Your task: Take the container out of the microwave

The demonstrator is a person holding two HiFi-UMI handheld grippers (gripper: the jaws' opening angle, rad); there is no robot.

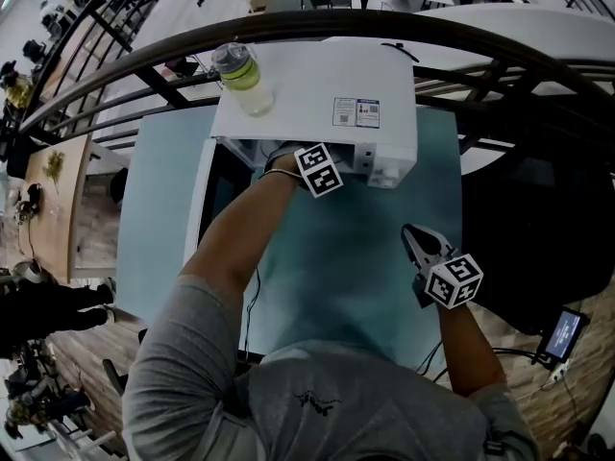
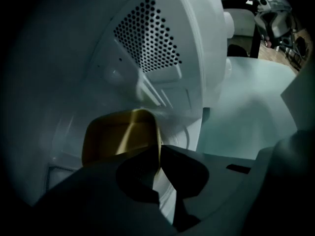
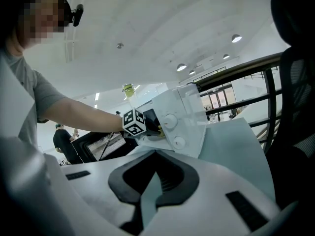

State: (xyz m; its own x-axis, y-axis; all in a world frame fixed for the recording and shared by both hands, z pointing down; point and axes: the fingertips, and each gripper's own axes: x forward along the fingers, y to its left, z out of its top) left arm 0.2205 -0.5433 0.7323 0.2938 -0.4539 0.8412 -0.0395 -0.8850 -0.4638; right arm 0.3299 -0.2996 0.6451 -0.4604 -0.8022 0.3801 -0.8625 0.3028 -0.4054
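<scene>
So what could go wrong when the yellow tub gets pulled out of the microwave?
The left gripper pinches only the thin rim of the yellow tub, so the tub might slip or tip as it comes out. It could also catch on the opening of the microwave. A bump might shake the bottle standing on top, near the edge.

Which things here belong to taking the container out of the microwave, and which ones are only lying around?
For the job:
- open microwave
- yellow container inside it
- left gripper, shut on the container's rim

Just lying about:
- bottle on top of the microwave
- right gripper, shut and empty, idle over the table
- black chair
</scene>
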